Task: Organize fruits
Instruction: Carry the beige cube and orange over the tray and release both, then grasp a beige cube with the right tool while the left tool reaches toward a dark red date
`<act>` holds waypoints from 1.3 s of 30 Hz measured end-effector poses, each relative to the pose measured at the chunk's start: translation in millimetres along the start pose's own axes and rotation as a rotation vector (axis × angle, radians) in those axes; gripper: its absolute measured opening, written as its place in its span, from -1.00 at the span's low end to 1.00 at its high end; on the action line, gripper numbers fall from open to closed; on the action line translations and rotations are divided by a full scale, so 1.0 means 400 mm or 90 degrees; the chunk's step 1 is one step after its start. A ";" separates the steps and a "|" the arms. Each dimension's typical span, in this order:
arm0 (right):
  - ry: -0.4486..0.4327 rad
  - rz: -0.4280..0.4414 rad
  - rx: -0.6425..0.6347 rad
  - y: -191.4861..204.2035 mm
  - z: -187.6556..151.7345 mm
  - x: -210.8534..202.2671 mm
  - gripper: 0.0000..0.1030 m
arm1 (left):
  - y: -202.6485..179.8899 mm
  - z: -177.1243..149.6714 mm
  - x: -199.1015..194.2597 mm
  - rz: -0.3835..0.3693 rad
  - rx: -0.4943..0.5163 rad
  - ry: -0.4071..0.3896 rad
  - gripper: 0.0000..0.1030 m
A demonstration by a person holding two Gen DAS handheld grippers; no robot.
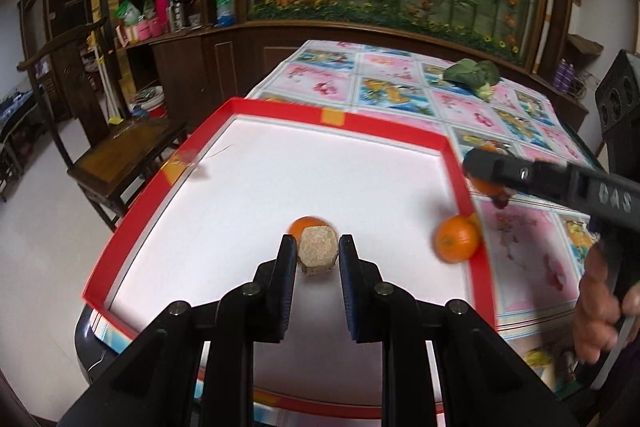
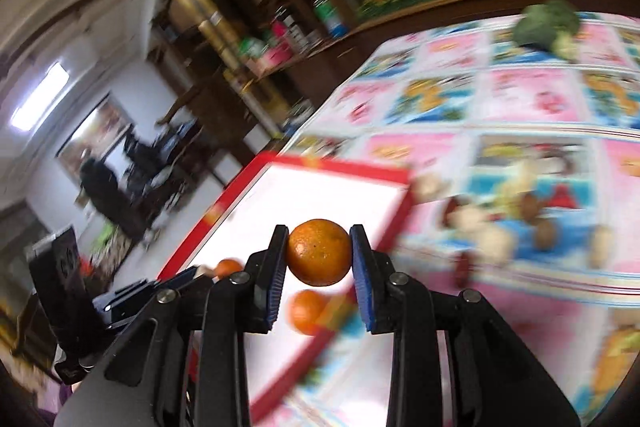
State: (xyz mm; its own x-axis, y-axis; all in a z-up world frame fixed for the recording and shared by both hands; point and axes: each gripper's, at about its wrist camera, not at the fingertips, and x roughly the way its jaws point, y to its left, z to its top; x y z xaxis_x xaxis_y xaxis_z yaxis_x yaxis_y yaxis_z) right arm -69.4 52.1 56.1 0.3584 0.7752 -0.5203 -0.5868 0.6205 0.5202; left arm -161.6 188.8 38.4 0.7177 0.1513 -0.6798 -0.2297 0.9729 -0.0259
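A red-rimmed white tray (image 1: pixel 384 125) lies on the patterned table. My left gripper (image 1: pixel 318 247) is shut on a tan, rough round fruit (image 1: pixel 317 249) held over the tray. An orange (image 1: pixel 304 225) lies in the tray just behind it, and another orange (image 1: pixel 456 239) lies by the tray's right rim. My right gripper (image 2: pixel 319 247) is shut on an orange (image 2: pixel 319 251), held above the tray's (image 2: pixel 360 167) right rim; it also shows in the left wrist view (image 1: pixel 486 171). Below it lies an orange (image 2: pixel 306 311), and another orange (image 2: pixel 229 267) shows left.
A leafy green vegetable (image 1: pixel 474 73) lies at the table's far side. Brown nuts and pale pieces (image 2: pixel 532 211) lie on the cloth right of the tray. A wooden chair (image 1: pixel 120 155) stands left of the table. A cabinet with bottles (image 1: pixel 176 7) is behind.
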 end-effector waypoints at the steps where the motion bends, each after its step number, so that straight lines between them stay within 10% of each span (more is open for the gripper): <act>1: 0.011 0.009 -0.014 0.024 -0.004 0.021 -0.35 | 0.009 0.000 0.002 0.006 -0.005 0.001 -0.61; 12: 0.143 0.038 -0.172 0.129 -0.099 0.124 -0.35 | 0.060 0.001 0.034 0.079 -0.023 0.013 -0.58; 18: 0.169 0.034 -0.192 0.137 -0.116 0.128 -0.31 | 0.058 0.003 0.029 0.102 -0.041 0.011 0.14; 27: 0.031 -0.006 -0.157 0.058 -0.018 -0.030 -0.21 | -0.122 0.015 -0.024 -0.044 0.044 0.011 0.22; 39: -0.093 -0.142 0.083 -0.356 0.081 -0.361 -0.18 | -0.360 -0.005 0.034 -0.186 0.123 0.077 0.22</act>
State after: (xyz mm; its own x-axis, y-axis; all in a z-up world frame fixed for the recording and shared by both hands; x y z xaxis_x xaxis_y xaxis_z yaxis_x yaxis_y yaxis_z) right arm -14.1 -144.2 79.1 0.5743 0.6204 -0.5341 -0.3862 0.7806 0.4915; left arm -120.0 50.3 31.6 0.6487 -0.1482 -0.7465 0.1099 0.9888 -0.1007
